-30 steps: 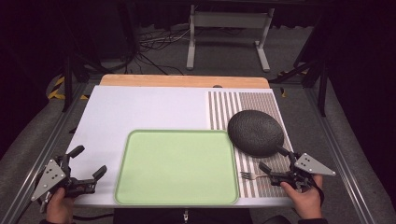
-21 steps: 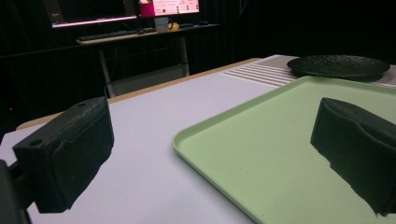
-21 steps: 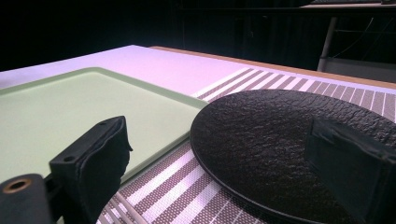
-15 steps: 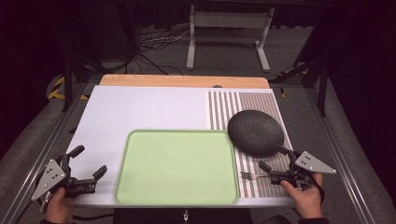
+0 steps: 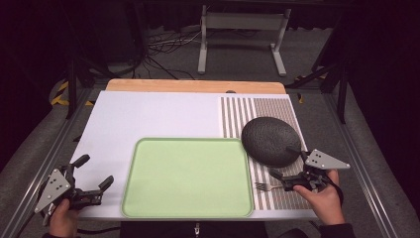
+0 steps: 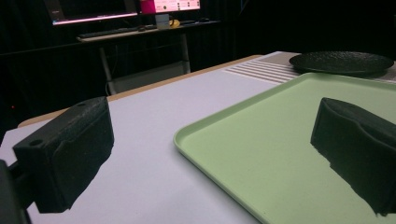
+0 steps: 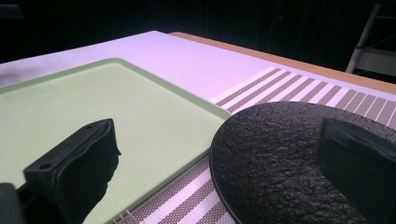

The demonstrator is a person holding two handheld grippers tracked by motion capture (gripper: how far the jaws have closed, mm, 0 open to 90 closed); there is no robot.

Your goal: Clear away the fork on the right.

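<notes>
1. Counter: white sheet on top, wooden edge at the far side. Both hand-held grippers sit at its near edge, one at each near corner.
2. Green tray: empty, flat on the counter between the two hand-held grippers. Its rim lies just ahead of the left one's jaws in the left gripper view, and just left of the right one's jaws in the right gripper view.
3. Striped mat: under and ahead of the right hand-held gripper, butted against the tray's right side.
4. Black plate: textured, on the striped mat, directly ahead of the right hand-held gripper and near its jaws. In the right gripper view, one jaw stands over the tray and the other over the plate.
5. Left hand-held gripper: held in the left hand at the counter's near-left corner. Released, jaws wide apart, nothing between them. Tray just to its right.
6. Right hand-held gripper: held in the right hand low over the mat. Released, jaws spread, nothing grasped.
7. Fork: lies on the striped mat just beside the lower jaw of the right hand-held gripper, tines pointing toward the tray. Cannot tell whether the jaw touches the handle.
</notes>
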